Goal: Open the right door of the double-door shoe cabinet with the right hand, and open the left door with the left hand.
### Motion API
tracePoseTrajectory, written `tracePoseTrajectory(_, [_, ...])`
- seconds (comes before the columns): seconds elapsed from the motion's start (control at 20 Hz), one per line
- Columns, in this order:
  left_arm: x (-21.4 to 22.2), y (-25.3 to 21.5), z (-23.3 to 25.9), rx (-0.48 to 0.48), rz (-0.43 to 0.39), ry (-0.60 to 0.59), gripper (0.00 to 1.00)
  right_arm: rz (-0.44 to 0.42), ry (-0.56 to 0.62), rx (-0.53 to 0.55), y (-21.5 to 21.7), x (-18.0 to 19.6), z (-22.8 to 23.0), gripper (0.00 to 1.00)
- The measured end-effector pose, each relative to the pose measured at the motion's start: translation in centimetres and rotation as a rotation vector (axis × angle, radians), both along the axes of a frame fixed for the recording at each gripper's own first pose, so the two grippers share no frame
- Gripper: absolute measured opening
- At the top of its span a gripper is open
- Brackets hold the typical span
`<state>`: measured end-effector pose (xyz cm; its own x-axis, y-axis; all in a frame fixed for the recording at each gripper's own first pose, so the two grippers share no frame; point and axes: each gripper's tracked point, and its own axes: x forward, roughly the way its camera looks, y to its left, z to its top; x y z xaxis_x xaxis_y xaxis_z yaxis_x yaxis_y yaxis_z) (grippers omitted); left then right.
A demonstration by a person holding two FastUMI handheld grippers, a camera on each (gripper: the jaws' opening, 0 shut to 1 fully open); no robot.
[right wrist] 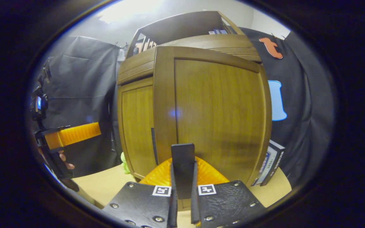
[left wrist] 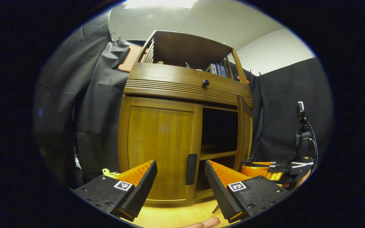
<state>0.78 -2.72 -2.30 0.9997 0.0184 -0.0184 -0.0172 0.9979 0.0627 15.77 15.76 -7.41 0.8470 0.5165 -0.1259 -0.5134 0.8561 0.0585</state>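
Observation:
The wooden shoe cabinet stands in front of me. Its left door is closed, with a dark vertical handle at its inner edge. My left gripper is open just before that handle, not touching it. The right door is swung out, so the dark inside and a shelf show. In the right gripper view, my right gripper is shut on the right door's handle, close to the door panel. The left door and the left gripper lie off to the left.
A drawer with a round knob sits above the doors, and books stand on the open top shelf. A book leans at the cabinet's right side. A small green thing lies at its left foot. Black cloth hangs behind.

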Motion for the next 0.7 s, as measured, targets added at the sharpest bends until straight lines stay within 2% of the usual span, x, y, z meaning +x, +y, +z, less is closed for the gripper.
tracePoseTrajectory(0.2, [0.5,-2.2,-1.3,0.016,-0.014,0.032,0.94,-0.001,0.001,0.006,-2.5,-1.5,0.4,0.17])
tracePoseTrajectory(0.55, [1.3,-2.6,-2.7,0.014,0.017,0.051,0.94,-0.025,-0.005,0.001,-6.7,-3.3,0.5,0.16])
tracePoseTrajectory(0.6, [1.3,-2.8,-2.6,0.018,0.016,0.048,0.94,-0.033,-0.009,-0.001,-7.3,-3.4,0.6,0.21])
tracePoseTrajectory(0.65, [1.3,-2.9,-2.6,0.023,0.015,0.044,0.94,-0.04,-0.009,-0.003,-7.8,-3.5,0.6,0.16])
tracePoseTrajectory(0.7, [1.3,-3.0,-2.4,0.026,0.017,0.04,0.94,-0.048,-0.013,-0.005,-8.4,-3.7,0.6,0.16])
